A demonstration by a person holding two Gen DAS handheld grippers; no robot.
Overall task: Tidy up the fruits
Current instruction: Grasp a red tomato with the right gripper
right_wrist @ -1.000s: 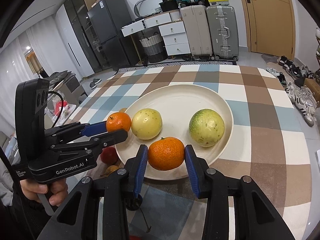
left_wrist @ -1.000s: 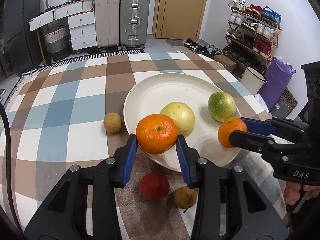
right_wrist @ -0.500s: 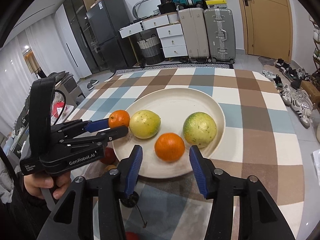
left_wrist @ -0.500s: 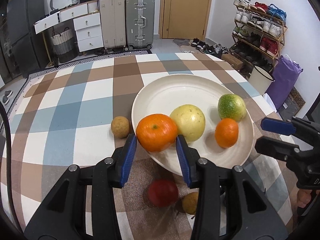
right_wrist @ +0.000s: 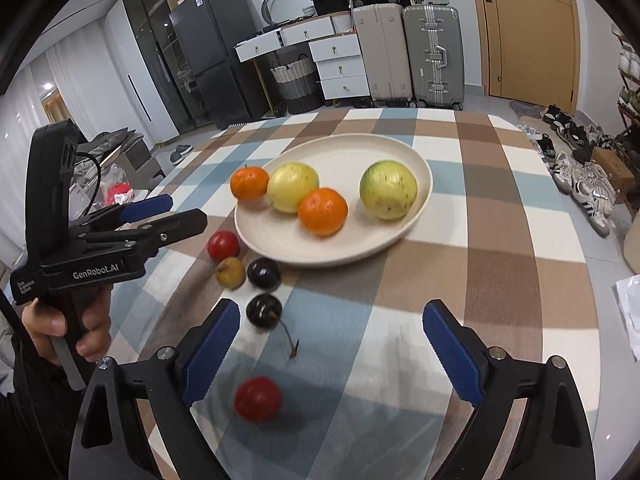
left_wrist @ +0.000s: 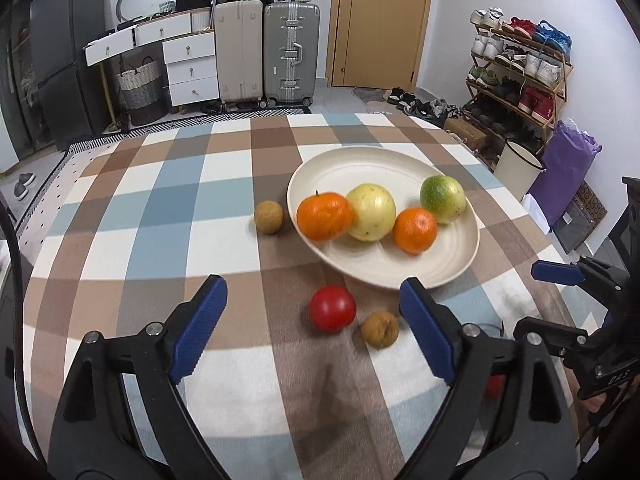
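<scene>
Your left gripper points steeply down at the checked tablecloth, its jaws opening wide with nothing pinched between the blue pads. In the gap between them, loose on the cloth, lie a red fruit and, just beside it toward the right-hand jaw, a small wrinkled brown fruit. Your left hand wraps the grip in the right wrist view.

Your right gripper is tilted down the same way, its jaws also opening and clamping nothing. Between them sit a second red fruit, close to the left-hand jaw, and a dark cherry with its stem trailing toward you. Just beyond the tips lies another dark cherry.

The cream plate rests on the cloth beyond both pairs of jaws, its near rim just past the left gripper's right-hand tip. It holds four fruits: a large orange at the rim on the left, pressed against a pale yellow speckled fruit; a smaller orange touching that yellow one; and a green-yellow mottled fruit farthest right. The oranges have glossy, dimpled skin.

Off the plate, beyond the left-hand jaw of your left gripper, a round tan fruit sits alone.
</scene>
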